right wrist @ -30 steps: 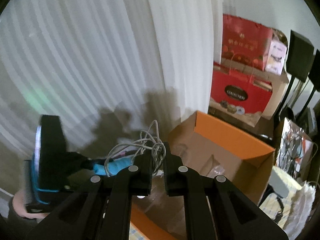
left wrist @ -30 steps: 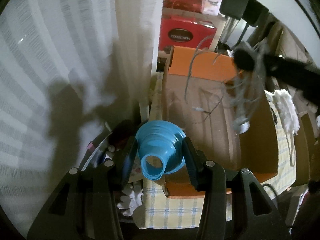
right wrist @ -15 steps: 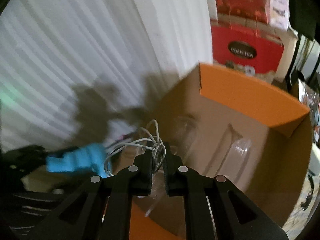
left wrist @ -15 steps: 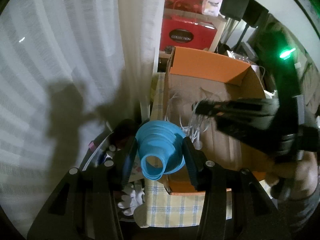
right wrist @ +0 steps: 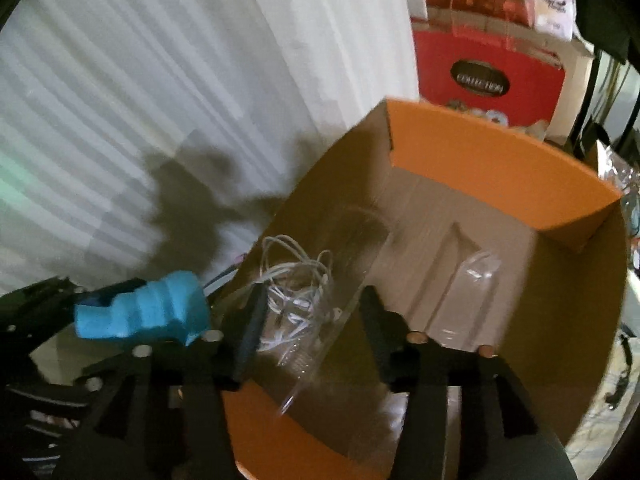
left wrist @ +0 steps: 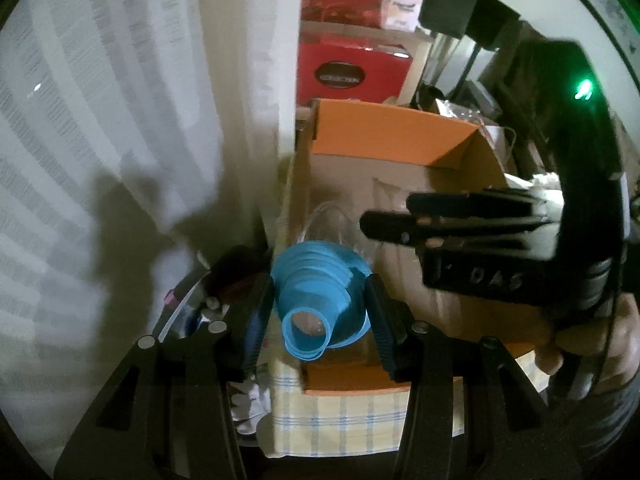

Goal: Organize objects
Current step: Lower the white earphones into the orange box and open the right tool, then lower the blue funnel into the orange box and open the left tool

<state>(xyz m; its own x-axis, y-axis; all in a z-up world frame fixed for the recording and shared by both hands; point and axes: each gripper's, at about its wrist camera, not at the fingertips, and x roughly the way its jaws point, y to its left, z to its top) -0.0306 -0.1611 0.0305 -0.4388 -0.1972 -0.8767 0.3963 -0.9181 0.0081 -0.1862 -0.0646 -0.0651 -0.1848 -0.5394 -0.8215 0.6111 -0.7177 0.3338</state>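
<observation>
My left gripper (left wrist: pixel 320 312) is shut on a blue collapsible funnel (left wrist: pixel 316 300) and holds it over the near left corner of an orange cardboard box (left wrist: pixel 384 136). The funnel also shows in the right wrist view (right wrist: pixel 140 312). My right gripper (right wrist: pixel 308 320) is open over the box (right wrist: pixel 480 148). A tangle of white cable (right wrist: pixel 296 280) lies loose inside the box between my right fingers, on clear plastic packaging (right wrist: pixel 472 276). My right gripper also shows in the left wrist view (left wrist: pixel 372 224), reaching in from the right.
A white curtain (left wrist: pixel 120 100) hangs at the left. Red gift boxes (left wrist: pixel 352 68) stand on a shelf behind the box. The box rests on a checked cloth (left wrist: pixel 340 420). Small clutter lies on a round surface (left wrist: pixel 192 296) at lower left.
My right gripper lowered into the box, opened and let go of the white cable, which now lies in the box. My left gripper still holds the funnel in about the same place.
</observation>
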